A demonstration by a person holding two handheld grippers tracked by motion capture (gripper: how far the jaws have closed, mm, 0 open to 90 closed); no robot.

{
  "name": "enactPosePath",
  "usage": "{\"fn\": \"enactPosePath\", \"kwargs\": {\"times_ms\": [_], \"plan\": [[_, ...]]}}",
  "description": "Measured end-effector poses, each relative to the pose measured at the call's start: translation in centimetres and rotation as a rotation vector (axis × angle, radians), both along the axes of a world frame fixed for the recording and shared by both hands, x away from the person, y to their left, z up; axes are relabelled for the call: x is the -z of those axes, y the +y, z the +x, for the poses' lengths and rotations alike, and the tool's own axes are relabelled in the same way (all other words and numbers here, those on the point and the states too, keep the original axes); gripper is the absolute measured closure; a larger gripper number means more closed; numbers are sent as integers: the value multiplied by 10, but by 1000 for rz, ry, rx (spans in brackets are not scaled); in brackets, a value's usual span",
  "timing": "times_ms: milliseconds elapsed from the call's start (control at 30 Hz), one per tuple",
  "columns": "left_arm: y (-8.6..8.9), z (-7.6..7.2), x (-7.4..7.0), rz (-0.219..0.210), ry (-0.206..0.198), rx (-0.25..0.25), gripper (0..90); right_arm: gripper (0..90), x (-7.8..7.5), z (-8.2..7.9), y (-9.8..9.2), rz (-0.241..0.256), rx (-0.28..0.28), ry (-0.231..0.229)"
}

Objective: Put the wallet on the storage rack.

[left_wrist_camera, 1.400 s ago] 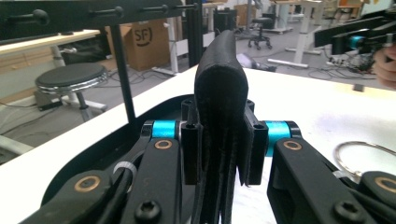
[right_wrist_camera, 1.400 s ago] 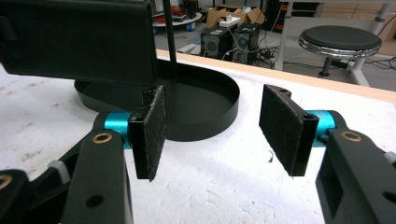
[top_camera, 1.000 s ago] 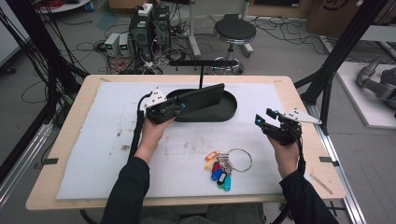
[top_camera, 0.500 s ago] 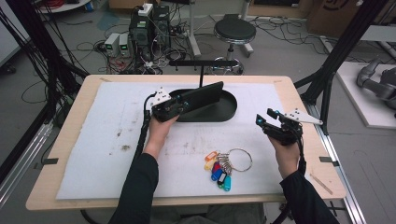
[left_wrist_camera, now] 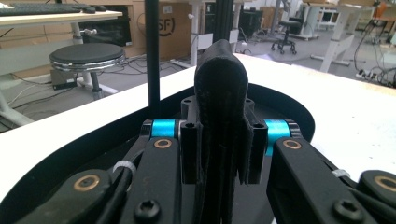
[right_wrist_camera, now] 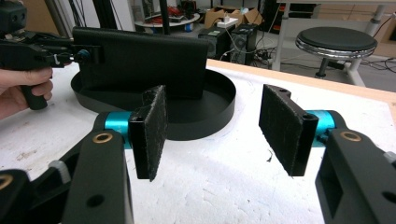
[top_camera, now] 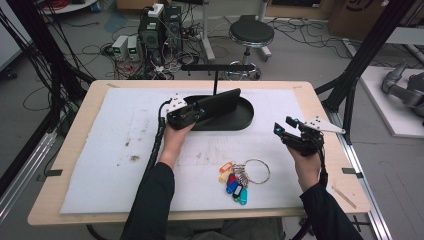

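The left claw (top_camera: 200, 111), clamped on a black slab (top_camera: 220, 103) upright in the oval tray (top_camera: 246, 118) at twelve o'clock, needed level lowering; the right claw (top_camera: 286, 131) hung apart.

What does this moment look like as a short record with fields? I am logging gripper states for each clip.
left gripper: shut on the black flat case, held on edge over the black oval tray
right gripper: open, holding nothing, above the white mat, right of the tray
key ring with coloured tags: lying on the mat near the front edge, between the forearms, untouched
T-shaped stand: upright behind the tray
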State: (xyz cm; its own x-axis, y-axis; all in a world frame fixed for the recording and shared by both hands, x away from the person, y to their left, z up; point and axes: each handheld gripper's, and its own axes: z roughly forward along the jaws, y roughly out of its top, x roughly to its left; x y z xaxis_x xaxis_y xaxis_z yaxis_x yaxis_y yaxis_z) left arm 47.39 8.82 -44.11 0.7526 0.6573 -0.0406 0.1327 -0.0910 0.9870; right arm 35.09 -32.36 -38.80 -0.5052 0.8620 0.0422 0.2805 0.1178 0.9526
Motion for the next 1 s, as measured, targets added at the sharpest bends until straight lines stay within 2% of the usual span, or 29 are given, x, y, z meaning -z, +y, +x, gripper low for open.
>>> {"fn": "enactPosePath", "kwargs": {"times_ms": [233, 267, 433, 567, 600, 700, 1000], "plan": [[3, 2, 2, 5, 9, -5, 735, 427, 0, 0, 0, -1, -1, 4], [5, 2, 3, 15, 24, -14, 732, 427, 1, 0, 0, -1, -2, 3], [6, 2, 3, 39, 41, -18, 723, 427, 1, 0, 2, -11, -4, 6], [6, 3, 3, 47, 42, -22, 722, 427, 1, 0, 2, -12, -5, 4], [5, 3, 5, 65, 56, -24, 720, 427, 1, 1, 2, -12, -6, 5], [3, 3, 6, 86, 56, -31, 716, 426, 1, 1, 1, -11, -6, 5], [2, 2, 6, 93, 66, -44, 675, 426, 1, 1, 1, -11, -5, 4]]}}
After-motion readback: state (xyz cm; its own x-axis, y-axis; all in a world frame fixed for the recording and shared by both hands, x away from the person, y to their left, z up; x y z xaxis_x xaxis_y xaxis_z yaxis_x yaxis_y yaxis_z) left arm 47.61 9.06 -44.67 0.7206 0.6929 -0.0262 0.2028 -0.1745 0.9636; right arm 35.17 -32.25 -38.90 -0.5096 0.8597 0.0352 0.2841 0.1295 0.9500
